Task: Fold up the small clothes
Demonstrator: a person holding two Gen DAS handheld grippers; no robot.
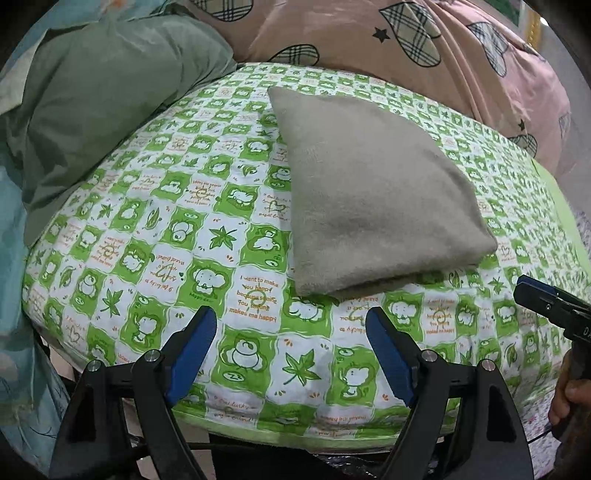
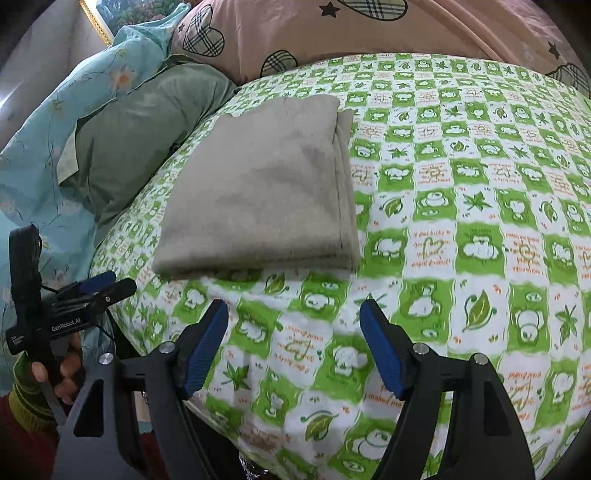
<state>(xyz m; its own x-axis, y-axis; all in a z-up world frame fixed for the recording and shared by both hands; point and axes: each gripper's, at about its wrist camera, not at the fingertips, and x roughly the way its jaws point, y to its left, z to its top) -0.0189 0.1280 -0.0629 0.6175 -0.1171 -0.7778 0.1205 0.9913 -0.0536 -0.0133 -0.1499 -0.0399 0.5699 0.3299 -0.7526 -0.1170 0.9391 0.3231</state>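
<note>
- On the green-and-white printed sheet [image 1: 236, 302], a grey cloth [image 1: 369, 192] is seen lying flat as a neat folded rectangle, with layered edges showing along its right side in the right wrist view.
- Both tools are held back from it: the left gripper [image 1: 291, 328] and the right gripper [image 2: 293, 321] are each spread wide, nothing is pinched between their blue pads [image 1: 192, 350], and no contact with the cloth is made.
- The cloth is placed just ahead of the left gripper's tips, and ahead and slightly to the left of the right gripper.
- The fold is judged to be done or nearly done, so the main risk is disturbance: if a fingertip is pushed under the near edge, the stacked layers could be dragged apart.
- Only the top layer might be caught if a pinch is taken too shallow at the layered side, and the fold would be peeled open.
- The sheet below could be snagged along with the cloth if a jaw is pressed down hard.
- A green pillow [image 2: 147, 122] and a pink quilt [image 1: 369, 29] are kept well apart from the grippers, so little interference is expected.
</note>
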